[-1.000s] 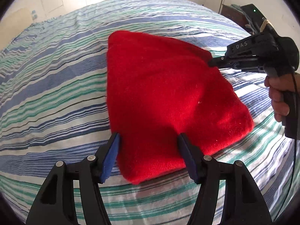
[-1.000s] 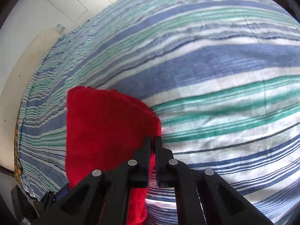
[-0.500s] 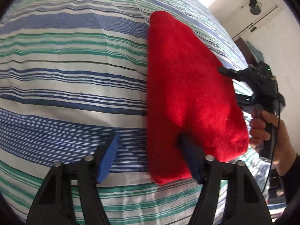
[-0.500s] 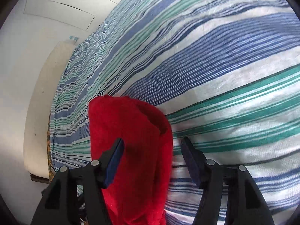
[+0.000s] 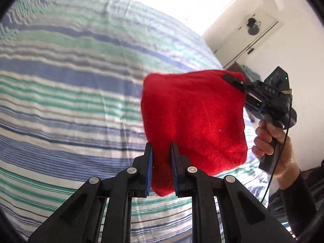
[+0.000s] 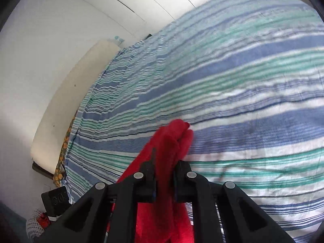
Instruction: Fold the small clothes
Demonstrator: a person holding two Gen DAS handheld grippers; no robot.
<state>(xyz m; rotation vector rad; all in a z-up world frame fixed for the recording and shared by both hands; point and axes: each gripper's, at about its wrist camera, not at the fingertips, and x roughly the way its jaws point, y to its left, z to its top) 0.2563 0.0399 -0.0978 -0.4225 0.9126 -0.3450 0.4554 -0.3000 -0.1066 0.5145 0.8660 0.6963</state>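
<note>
The red cloth (image 5: 194, 121) hangs above the striped bedsheet (image 5: 66, 93), held at two corners and spread between the two grippers as a roughly square, folded panel. In the left wrist view, the left gripper (image 5: 161, 156) has its blue-padded fingers (image 5: 149, 162) pressed in on the cloth's lower near corner, with a thick tongue of red fabric filling the narrow gap between them and drooping just below the pads. The cloth rises from there and extends to the right.

At the upper right corner of the panel, the right gripper (image 5: 232, 80) clamps the fabric edge, one black finger lying across the red surface (its body is marked with pale letters). The person's right hand (image 5: 275, 141) wraps the grip below it.

In the right wrist view, the right gripper (image 6: 164, 166) has its fingers drawn close on a bunched ridge of the red cloth (image 6: 172, 141), which pokes out beyond the fingertips and also falls away beneath them toward the bottom of the frame. The bedsheet (image 6: 243, 81) lies behind, blurred.
</note>
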